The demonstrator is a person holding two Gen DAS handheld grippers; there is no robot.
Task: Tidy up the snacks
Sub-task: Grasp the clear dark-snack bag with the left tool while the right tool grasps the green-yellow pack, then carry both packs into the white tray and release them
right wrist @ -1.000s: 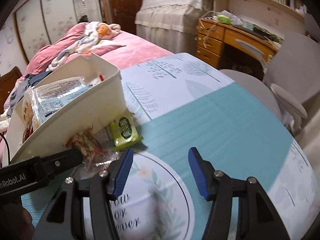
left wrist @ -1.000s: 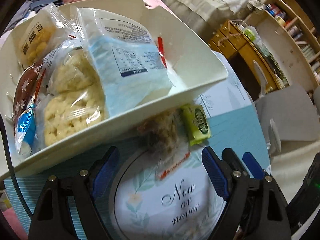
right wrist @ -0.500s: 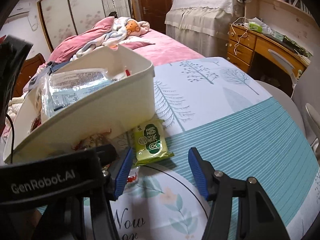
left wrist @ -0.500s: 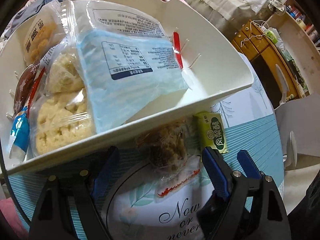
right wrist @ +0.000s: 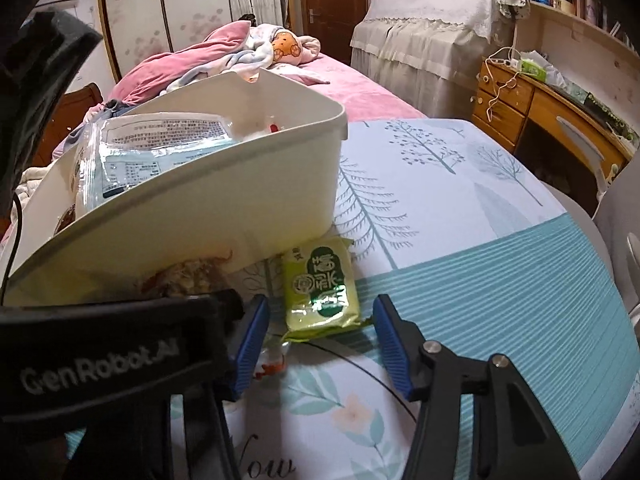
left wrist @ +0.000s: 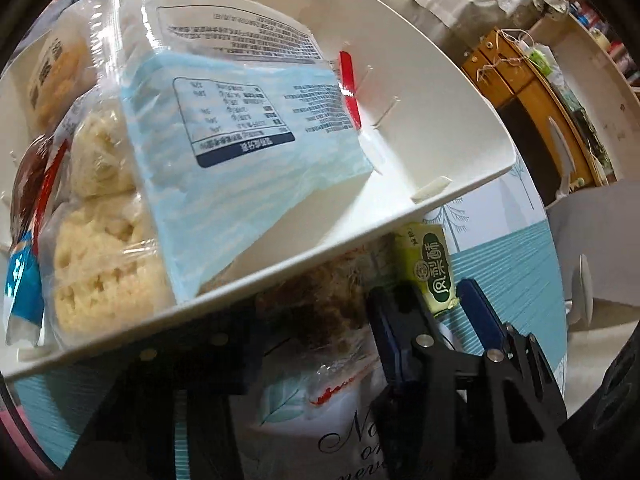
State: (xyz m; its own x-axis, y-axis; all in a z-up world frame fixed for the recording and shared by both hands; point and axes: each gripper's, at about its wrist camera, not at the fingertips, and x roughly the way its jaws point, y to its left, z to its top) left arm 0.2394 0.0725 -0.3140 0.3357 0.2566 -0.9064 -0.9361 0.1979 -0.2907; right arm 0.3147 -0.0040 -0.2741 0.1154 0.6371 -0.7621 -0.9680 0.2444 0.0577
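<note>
We note two loose snacks on the tablecloth (right wrist: 460, 208), both tucked against the near wall of the white bin (right wrist: 224, 204), which already holds several packets. The green packet (right wrist: 320, 286) lies flat, its long axis running away from us, one short end under the bin's overhang and the other short end toward the right gripper (right wrist: 316, 344). That gripper's jaws have just been closing; they straddle the near end of the green packet, one blue pad on either side, and we see a gap at both pads, so it grips nothing yet. The clear bag of brown snack (left wrist: 332, 312) lies just left of the green one, partly beneath the bin's wall. The left gripper (left wrist: 320, 340) has also just been closing; the bag sits between its jaws, but its left finger is dark and blurred, so we cannot tell whether the pads press. Our judgement: each gripper has its own packet ahead, and the right one closes across the green packet's short width.
</note>
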